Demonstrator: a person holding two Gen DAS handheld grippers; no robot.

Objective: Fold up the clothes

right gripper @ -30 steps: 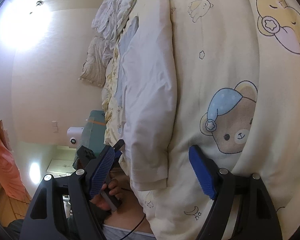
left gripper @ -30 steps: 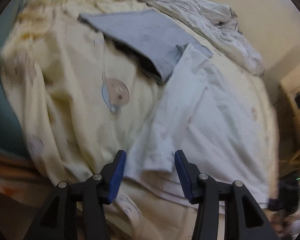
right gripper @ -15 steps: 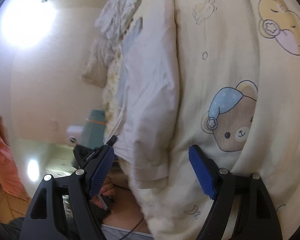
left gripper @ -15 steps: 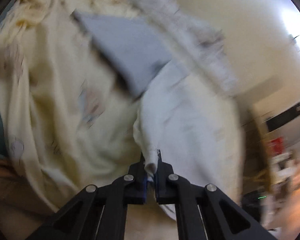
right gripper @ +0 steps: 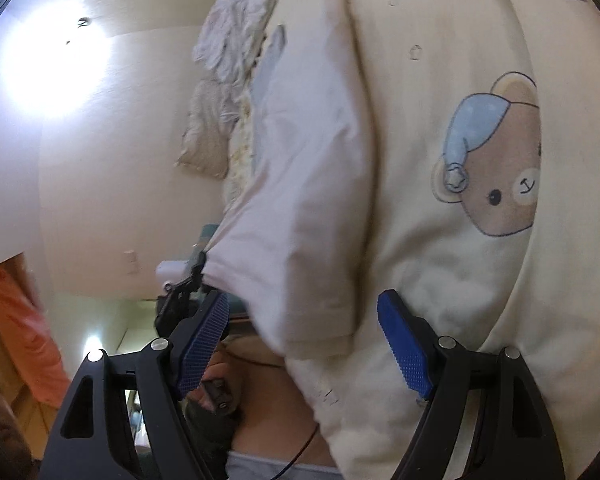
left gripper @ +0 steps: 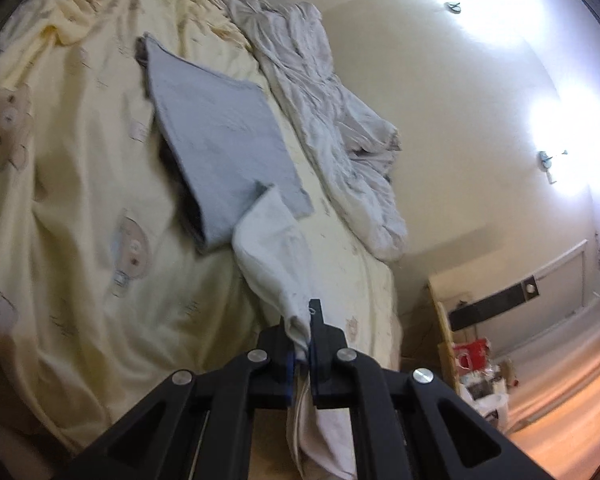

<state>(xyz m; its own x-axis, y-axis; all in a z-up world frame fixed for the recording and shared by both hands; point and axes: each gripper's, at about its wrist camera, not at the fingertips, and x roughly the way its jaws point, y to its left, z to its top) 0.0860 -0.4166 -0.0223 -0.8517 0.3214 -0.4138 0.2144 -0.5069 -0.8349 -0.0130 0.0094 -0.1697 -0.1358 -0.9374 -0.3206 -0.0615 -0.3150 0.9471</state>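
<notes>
White shirt (left gripper: 276,256): thin, limp cotton, light, sure to sag and crease. Lies along the bed's (left gripper: 80,200) near edge, one corner pinched in left gripper (left gripper: 302,344). Right gripper (right gripper: 304,344) wide apart around the hem; best taken at that corner.

I see the white cotton garment (left gripper: 278,264) pinched at one edge between the left fingers (left gripper: 325,344) — drawn up ahead of them, its far end touching a folded grey-blue cloth (left gripper: 220,148); its hemmed sleeve hangs between the right fingers (right gripper: 406,354).
</notes>
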